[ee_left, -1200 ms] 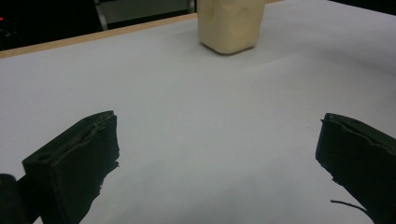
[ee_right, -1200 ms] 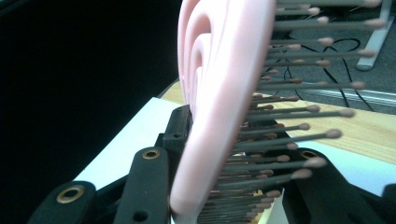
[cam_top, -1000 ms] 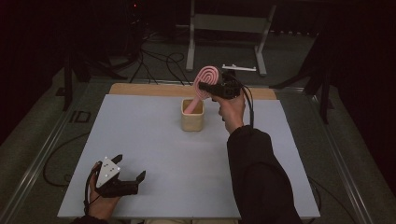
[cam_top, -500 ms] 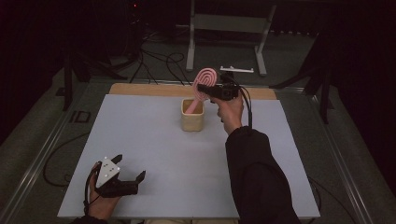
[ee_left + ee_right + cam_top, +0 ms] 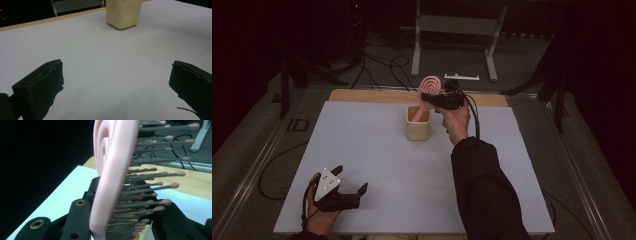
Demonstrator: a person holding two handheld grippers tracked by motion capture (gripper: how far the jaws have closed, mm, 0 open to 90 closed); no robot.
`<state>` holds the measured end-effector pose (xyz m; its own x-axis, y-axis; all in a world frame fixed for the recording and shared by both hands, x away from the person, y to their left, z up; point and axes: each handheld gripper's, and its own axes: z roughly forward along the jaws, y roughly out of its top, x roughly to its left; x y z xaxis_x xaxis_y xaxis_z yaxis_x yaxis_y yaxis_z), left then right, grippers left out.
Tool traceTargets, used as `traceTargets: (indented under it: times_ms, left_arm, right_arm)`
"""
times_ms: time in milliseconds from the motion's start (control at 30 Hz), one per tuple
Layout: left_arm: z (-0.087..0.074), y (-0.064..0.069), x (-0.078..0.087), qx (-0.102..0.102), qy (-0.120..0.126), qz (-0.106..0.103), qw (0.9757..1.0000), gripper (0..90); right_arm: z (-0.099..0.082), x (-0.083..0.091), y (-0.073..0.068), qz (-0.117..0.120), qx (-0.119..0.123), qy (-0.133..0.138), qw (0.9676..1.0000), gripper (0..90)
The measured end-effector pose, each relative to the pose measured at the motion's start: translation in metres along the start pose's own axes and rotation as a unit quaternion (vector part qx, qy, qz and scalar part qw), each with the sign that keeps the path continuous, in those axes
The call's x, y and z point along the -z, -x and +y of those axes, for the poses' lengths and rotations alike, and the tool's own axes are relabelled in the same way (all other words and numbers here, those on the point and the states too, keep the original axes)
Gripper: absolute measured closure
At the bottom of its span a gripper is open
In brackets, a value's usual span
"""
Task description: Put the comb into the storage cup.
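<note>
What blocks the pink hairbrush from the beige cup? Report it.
Nothing visible. The right gripper is shut on the pink hairbrush, whose handle already slants into the beige cup. The left gripper rests open, far off at the table's near edge.

Hairbrush (image 5: 428, 92) in cup (image 5: 418, 129) — mid-table (image 5: 362, 145)

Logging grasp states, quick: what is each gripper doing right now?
Left gripper: open, holding nothing, low over the table.
Right gripper: shut on the pink hairbrush, whose handle reaches down into the cream cup.
</note>
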<state>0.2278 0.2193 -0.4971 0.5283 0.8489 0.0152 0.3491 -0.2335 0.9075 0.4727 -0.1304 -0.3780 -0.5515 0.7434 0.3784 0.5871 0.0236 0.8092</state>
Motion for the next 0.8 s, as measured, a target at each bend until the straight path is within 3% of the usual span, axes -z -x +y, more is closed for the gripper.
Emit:
traceTargets:
  times_ms: [800]
  left_arm:
    - [0.0,0.0,0.0,0.001,0.001,0.0,1.0,0.0]
  right_arm:
    - [-0.011,-0.013,0.002,-0.009,-0.004,-0.014,0.9999,63.0]
